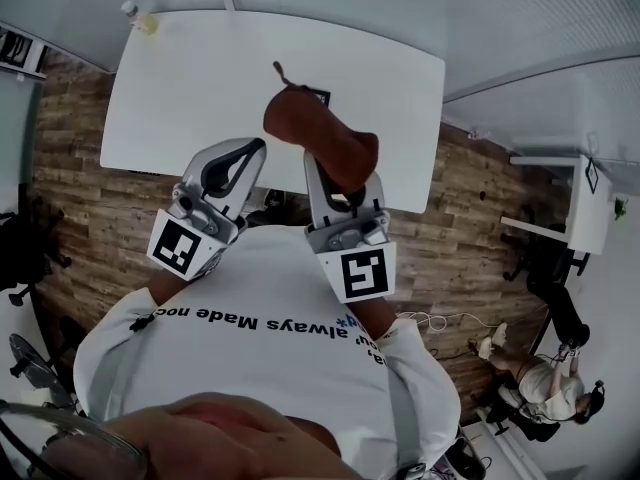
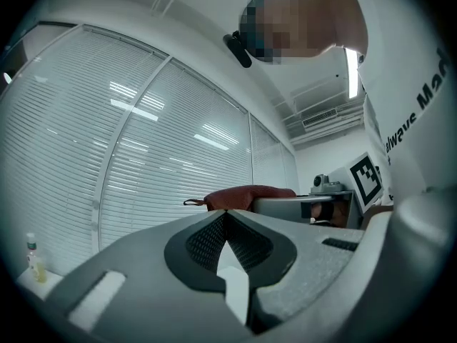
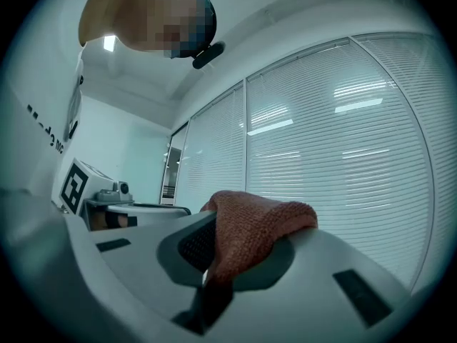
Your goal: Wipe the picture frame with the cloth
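Rust-red cloth [image 1: 320, 138] is pinched tight in the right gripper [image 1: 343, 180]. Left gripper [image 1: 252, 152] is closed on nothing. The frame [image 1: 320, 95] peeks out at twelve o'clock on the table [image 1: 200, 88]. Wiping hasn't begun, I think; next the cloth must go down onto it.

Cloth [image 1: 320, 133] in right tool [image 1: 345, 180]; left tool [image 1: 240, 163] just left; table [image 1: 200, 78] beyond.

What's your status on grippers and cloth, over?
Left gripper shut, empty. Right gripper shut on cloth, held up. Picture frame mostly hidden behind cloth. Only a bottle at table's far corner.
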The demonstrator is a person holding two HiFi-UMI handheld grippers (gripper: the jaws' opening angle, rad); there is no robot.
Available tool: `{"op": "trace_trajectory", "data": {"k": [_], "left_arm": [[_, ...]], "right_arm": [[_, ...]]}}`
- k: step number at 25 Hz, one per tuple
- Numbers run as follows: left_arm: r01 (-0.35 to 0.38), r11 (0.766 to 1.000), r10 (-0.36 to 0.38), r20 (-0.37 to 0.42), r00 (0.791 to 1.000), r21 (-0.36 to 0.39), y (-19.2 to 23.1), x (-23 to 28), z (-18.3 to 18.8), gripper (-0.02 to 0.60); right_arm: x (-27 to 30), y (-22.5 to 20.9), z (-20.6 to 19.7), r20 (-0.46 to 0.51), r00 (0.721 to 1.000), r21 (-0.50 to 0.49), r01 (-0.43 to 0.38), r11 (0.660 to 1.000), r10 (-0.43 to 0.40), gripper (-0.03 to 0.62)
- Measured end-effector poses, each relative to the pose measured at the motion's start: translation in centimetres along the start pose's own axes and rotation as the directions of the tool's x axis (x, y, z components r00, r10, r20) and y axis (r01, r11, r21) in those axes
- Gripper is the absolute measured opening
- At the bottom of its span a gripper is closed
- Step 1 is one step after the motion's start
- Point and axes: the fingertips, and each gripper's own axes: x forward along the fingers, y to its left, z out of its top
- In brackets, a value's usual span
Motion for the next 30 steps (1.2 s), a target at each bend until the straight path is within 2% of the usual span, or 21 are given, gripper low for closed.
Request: {"op": "trace_trajectory", "data": {"k": [7,18,23,30], "left_arm": [[0.018,0.999,-0.018,-0.006,1.0,-0.033,1.5,2.3,-0.8,0.003],[-0.01,1.0,0.01,-0.007,1.0,-0.012,0.9,11.6,-1.0,0.003],[-0.023,1.0,0.023,-0.012,1.0,-0.002,0.1,14.4,-2.0,0.003],[-0.05,0.999,0.05,-0.029,0.998,-0.016,0.2,16.2,-3.3,0.003]], "right_arm": [[2.2,-1.9,-1.1,-0.029,1.0,0.006,0.01,1.0,-0.01,0.031],[2.7,-10.6,-0.9,0.007,1.0,0.024,-0.019,1.0,0.019,0.031],[1.9,-13.5,-1.9,-0.009,0.999,0.028,-0.037,0.999,0.037,0.031],[1.9,-15.1,-3.5,-0.038,0.997,0.049,-0.068,0.997,0.07,0.031]]}}
